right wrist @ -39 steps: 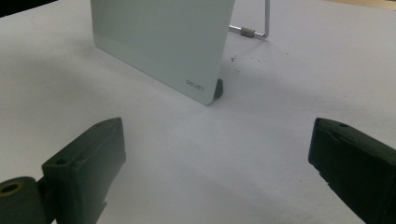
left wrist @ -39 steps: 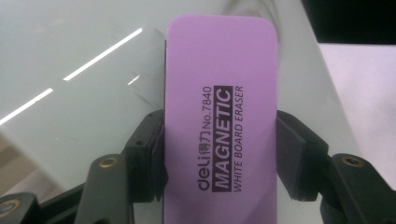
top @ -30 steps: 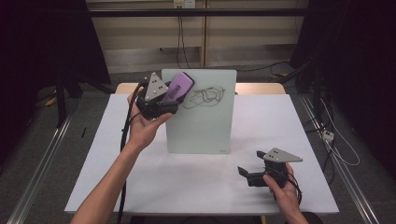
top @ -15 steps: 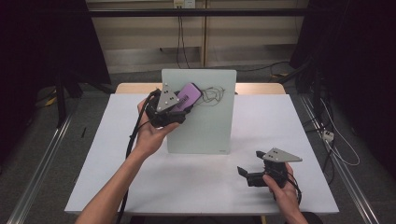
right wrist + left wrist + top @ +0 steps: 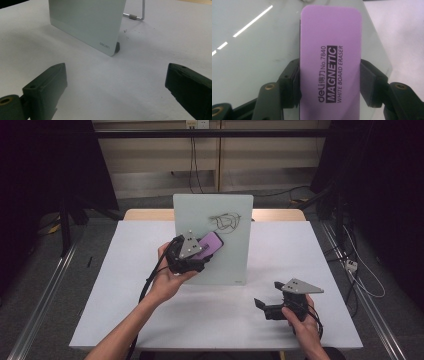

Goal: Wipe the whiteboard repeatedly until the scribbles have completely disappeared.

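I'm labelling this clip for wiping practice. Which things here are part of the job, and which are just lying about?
In the job:
purple eraser, gripped by the left gripper
whiteboard
black scribble on it

Not in use:
right gripper, open, low over the table
wall cables behind

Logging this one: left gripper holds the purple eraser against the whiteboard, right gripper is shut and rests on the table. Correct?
Not quite. The right gripper is open, not shut: the right gripper view shows its jaws wide apart with bare table between them. The rest stands: the left gripper holds the purple eraser against the whiteboard, and the right gripper rests on the table.
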Tool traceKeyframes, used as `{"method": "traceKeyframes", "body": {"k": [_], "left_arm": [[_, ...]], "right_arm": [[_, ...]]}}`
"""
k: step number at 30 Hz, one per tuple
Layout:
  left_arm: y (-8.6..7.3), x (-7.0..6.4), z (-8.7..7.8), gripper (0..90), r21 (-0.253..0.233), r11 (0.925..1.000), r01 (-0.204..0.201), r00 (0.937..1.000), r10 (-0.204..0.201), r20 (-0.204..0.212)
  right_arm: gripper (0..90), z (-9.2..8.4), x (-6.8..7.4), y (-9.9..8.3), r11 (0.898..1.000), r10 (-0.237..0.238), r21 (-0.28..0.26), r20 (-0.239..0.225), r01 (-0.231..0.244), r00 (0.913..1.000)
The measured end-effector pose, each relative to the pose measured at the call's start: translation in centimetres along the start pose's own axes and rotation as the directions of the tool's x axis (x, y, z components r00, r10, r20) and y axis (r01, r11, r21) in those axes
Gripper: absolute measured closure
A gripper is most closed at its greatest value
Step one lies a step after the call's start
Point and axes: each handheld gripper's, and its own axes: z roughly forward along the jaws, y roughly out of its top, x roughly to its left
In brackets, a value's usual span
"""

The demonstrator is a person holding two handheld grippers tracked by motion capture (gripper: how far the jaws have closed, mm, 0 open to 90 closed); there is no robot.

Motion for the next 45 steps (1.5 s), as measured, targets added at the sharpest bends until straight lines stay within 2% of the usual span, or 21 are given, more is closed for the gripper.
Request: {"method": "traceKeyframes", "body": {"k": [5,15,19,28,32,38,40,42,45], "left_arm": [[0.5,0.4,-0.1,41.2,0.009,1.0000,0.000,0.9999,0.000,0.017],[4.4,3.8,-1.9,41.2,-0.050,0.9988,0.005,0.9970,-0.009,-0.077],[5.4,4.4,-2.0,41.2,-0.074,0.9969,0.026,0.9956,-0.032,-0.088],[5.2,2.6,-0.3,40.9,-0.051,0.9987,0.004,0.9975,-0.008,-0.071],[5.2,1.4,0.6,41.0,-0.026,0.9994,-0.025,0.9988,0.024,-0.044],[4.4,-0.6,2.1,41.0,0.008,0.9987,-0.050,0.9986,0.050,0.016],[4.1,-1.2,2.5,40.9,0.012,0.9984,-0.055,0.9983,0.054,0.022],[4.2,-1.6,2.8,40.9,0.026,0.9973,-0.068,0.9973,0.068,0.030],[4.4,-1.3,2.7,41.0,0.028,0.9984,-0.049,0.9980,0.048,0.041]], "right_arm": [[3.9,0.0,0.0,0.0,1.000,-0.001,0.000,-0.004,0.001,1.0000],[3.9,0.0,0.0,0.0,1.000,-0.004,-0.001,-0.009,0.004,0.9999],[3.9,0.0,0.1,0.0,1.000,-0.001,0.000,-0.010,0.001,0.9999],[3.9,0.1,0.1,0.0,1.000,-0.006,0.003,-0.007,0.006,1.0000],[3.9,0.0,0.1,0.0,1.000,-0.006,0.002,-0.007,0.007,1.0000],[3.9,0.0,0.0,0.0,1.000,-0.008,0.001,-0.009,0.008,0.9999],[3.9,0.0,0.1,0.0,1.000,-0.009,0.000,-0.008,0.009,0.9999],[3.9,0.0,0.1,0.0,1.000,-0.007,0.002,-0.009,0.007,0.9999],[3.9,0.0,0.1,0.0,1.000,-0.006,0.001,-0.009,0.006,0.9999]]}}
